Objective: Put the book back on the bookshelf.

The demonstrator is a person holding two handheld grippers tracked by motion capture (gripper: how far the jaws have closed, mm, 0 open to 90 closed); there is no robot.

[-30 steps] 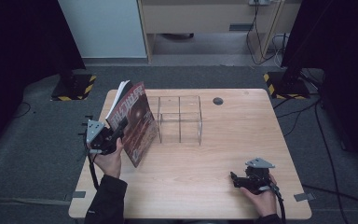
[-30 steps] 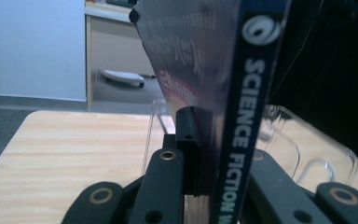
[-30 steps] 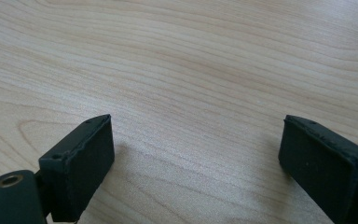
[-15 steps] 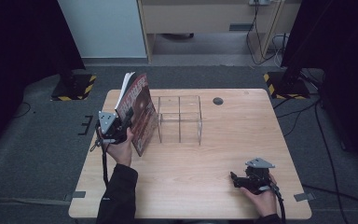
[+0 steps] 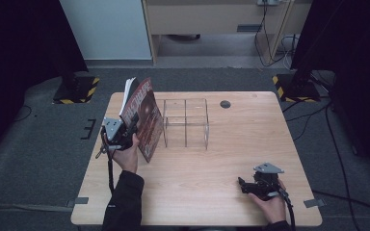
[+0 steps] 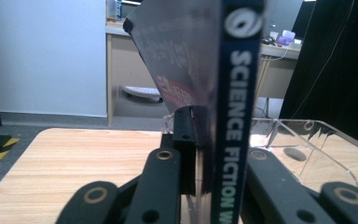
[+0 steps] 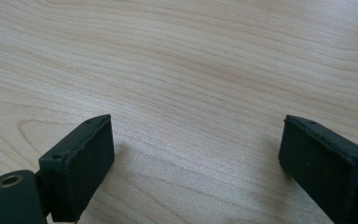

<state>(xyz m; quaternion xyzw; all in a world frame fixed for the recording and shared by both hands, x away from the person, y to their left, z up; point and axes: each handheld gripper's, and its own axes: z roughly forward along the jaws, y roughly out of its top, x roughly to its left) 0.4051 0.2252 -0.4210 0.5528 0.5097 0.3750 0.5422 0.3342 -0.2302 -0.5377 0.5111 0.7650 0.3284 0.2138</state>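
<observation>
Left gripper [image 5: 131,129] clamps book [image 5: 143,115] upright beside clear rack [image 5: 185,122]; spine [image 6: 235,102] reads "SCIENCE FICTION". Right gripper [image 7: 196,172] jaws spread over bare table [image 5: 212,168].

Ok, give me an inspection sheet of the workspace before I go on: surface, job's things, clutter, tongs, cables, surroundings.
Surface: light wooden table, bare near the person.
Job's things: science fiction book held upright, just left of the clear acrylic rack; whether they touch cannot be told.
Clutter: small dark round disc on the table behind the rack.
Tongs: left tongs shut on the book's lower edge by the spine; right tongs open, hovering low above bare wood.
Cables: one trails from each gripper along the forearms; more run over the floor at right.
Surroundings: grey carpet, black curtains at both sides, two stand bases with yellow-black stripes, a desk behind.
</observation>
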